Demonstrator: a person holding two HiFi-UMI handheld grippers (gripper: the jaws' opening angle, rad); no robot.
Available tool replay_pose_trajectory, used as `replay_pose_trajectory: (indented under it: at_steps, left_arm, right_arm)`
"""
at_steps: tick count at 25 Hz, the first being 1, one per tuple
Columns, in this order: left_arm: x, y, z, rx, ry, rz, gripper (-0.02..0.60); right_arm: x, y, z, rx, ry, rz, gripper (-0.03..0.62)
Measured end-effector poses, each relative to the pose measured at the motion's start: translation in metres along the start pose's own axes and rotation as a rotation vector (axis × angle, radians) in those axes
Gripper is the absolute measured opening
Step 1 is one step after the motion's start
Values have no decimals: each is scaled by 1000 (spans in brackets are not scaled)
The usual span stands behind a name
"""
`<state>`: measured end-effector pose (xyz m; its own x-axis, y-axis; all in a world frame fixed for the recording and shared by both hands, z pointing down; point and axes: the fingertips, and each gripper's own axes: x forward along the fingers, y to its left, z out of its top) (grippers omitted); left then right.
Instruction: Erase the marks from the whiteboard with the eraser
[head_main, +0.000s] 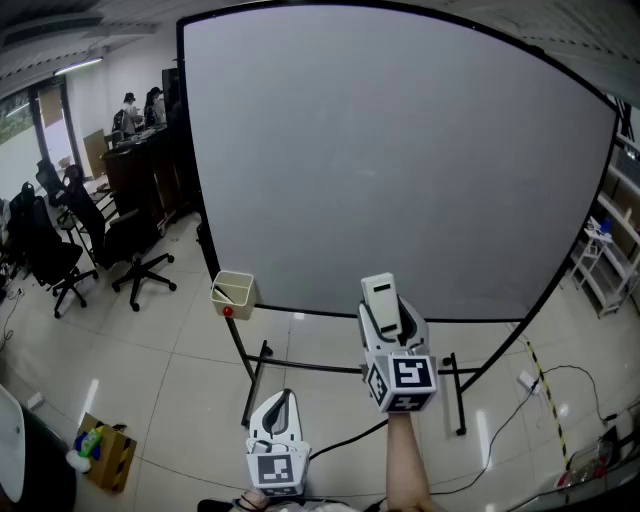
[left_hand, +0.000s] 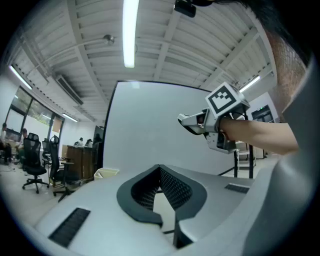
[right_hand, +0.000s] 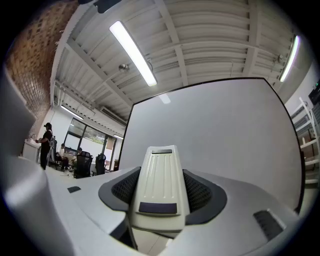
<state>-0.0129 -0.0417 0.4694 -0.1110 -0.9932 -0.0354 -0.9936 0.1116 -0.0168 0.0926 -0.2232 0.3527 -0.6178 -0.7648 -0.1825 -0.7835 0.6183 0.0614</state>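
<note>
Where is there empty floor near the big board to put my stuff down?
The bare tiles between the office chairs and the stand under the whiteboard are free. So is the floor between that stand and the cardboard box. The right side is crowded: a cable trails over the floor beside the shelf.

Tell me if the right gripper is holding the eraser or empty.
Holding: the right gripper is shut on the cream eraser, its dark pads against both sides.
</note>
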Motion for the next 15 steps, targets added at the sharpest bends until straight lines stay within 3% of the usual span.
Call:
replay_pose_trajectory:
  at_steps: [4,9,12,15]
  left_arm:
    - [60,33,35,25,-91,-63,2]
    - [130,73,61,44,-153,-178,1]
    - [160,89,63,32,-155,-216,2]
    - [182,101,61,-37,-140,-224,2]
  right_arm:
    - [100,-1,52,-101,-45,-30,268]
    - [203,-16,92,-191,-37,-130,268]
    - [237,-29,101,-182,-24,-201,268]
    - [243,-33,82,-148,17,-259,267]
